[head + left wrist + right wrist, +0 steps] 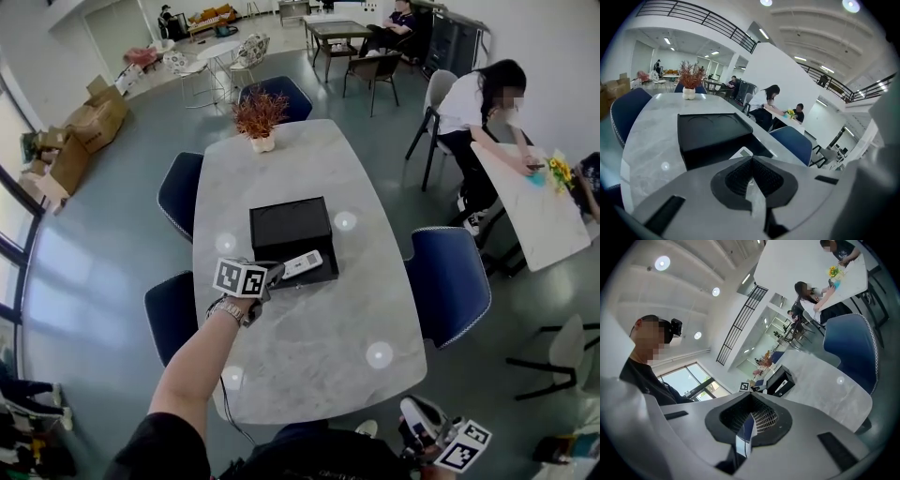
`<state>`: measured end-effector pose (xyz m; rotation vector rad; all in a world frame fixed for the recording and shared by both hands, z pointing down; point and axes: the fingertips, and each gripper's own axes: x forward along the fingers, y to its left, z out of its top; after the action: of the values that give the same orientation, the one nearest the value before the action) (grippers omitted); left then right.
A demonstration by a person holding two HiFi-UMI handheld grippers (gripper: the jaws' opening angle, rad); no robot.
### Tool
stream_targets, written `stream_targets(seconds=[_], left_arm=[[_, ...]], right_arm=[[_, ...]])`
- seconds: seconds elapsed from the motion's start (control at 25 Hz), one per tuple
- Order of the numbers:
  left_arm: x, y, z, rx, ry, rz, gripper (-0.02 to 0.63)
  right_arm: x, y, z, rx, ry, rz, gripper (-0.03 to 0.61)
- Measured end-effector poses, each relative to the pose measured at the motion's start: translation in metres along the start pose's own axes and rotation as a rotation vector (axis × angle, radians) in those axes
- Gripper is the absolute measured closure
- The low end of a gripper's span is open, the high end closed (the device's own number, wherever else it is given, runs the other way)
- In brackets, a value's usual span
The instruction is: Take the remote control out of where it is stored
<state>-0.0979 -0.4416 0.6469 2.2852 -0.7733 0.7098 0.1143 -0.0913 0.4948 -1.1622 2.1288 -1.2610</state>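
A black box (289, 227) stands in the middle of the marble table (309, 356), with a shallow drawer pulled out toward me. The white remote control (302, 264) lies slantwise in that drawer. My left gripper (274, 272) is at the drawer's near left corner, jaws shut with nothing seen between them. In the left gripper view the box (712, 133) fills the middle, and a white corner of the remote (743, 152) shows just beyond the shut left gripper (751, 161). My right gripper (412, 414) hangs low beside the table's near edge; in its own view the right gripper (749, 414) is shut and empty.
A potted dried plant (260, 117) stands at the table's far end. Blue chairs (448, 281) (178, 192) (169, 309) ring the table. A person (478, 112) leans over another table at the right. Cardboard boxes (89, 127) sit on the floor far left.
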Motion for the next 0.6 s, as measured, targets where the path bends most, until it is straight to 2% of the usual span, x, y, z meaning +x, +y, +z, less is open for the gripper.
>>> stream_targets(seconds=[0.28,0.48,0.6], left_arm=[[0.039,0.029,-0.01,0.104,0.224,-0.031,0.606],[0.052,0.043,-0.01,0.247,0.321,0.004,0.604],[0.061,0.045,-0.016,0.33,0.395,-0.008,0.594]], right_arm=[[0.005,-0.005,-0.002,0.014,-0.026,-0.057,0.569],[0.007,-0.008,0.0,0.028,-0.054,-0.085,0.569],[0.01,-0.01,0.002,0.035,-0.069,-0.093,0.569]])
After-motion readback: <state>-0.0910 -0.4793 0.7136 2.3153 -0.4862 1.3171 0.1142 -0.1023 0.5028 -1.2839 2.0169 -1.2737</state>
